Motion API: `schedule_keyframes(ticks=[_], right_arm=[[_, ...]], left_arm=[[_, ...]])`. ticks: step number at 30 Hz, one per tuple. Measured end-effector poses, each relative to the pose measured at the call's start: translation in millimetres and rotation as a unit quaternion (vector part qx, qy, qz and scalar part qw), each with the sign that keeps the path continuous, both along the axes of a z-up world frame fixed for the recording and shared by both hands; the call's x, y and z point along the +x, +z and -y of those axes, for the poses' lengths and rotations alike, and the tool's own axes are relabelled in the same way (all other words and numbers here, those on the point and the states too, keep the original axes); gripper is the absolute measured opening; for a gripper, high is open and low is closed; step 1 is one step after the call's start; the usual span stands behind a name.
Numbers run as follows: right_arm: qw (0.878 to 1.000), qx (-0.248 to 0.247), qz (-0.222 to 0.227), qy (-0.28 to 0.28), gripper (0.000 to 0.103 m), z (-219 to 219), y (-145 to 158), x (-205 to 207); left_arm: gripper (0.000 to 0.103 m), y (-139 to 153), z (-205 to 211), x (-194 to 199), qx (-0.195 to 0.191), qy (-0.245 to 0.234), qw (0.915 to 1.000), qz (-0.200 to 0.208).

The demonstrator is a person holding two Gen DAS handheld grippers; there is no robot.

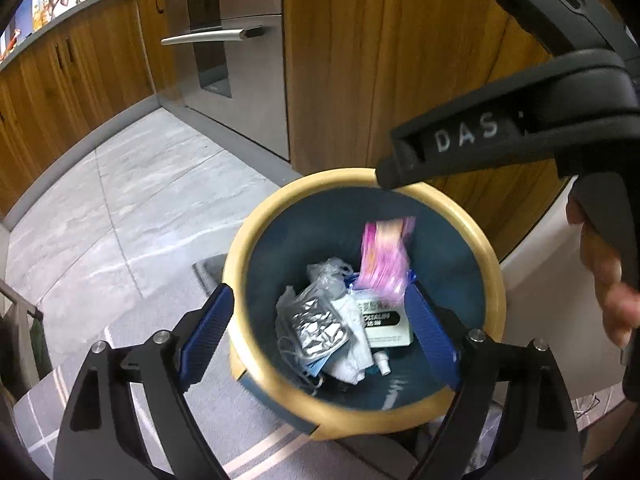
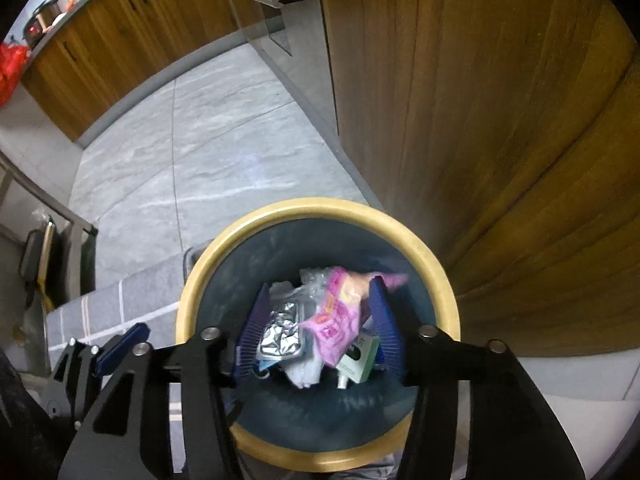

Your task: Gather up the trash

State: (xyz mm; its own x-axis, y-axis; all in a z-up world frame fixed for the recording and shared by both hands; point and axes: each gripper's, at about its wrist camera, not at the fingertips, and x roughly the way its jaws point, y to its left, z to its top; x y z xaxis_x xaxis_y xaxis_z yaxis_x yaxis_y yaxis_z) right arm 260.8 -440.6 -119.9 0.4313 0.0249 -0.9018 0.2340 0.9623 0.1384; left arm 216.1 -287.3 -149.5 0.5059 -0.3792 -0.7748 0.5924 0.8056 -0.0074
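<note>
A dark blue bin with a yellow rim stands on the floor below both grippers. Inside lie a silver foil pack, white tissue, a small white-and-black box and clear plastic. A pink wrapper is blurred, in the air over the bin. My left gripper is open above the bin, empty. My right gripper is open over the bin with the pink wrapper between its blue pads, loose. The right gripper's body shows in the left wrist view.
Wooden cabinets stand right behind the bin. A steel appliance with bar handles is at the left of them. Grey stone floor spreads to the left. A grey striped mat lies under the bin's near side.
</note>
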Motion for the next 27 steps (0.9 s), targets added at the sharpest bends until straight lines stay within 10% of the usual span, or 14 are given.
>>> schedule_keyframes(ticks=[13,27], right_arm=[[0.998,0.053,0.021,-0.013,0.068,-19,35,-58],[0.995,-0.034,0.095,0.018,0.094,-82,72,-180]], left_arm=[[0.090,61,-78,-51,-0.023,0.053,0.9983,0.002],[0.097,126,-155,-125,-0.028,0.123,0.9899,0.066]])
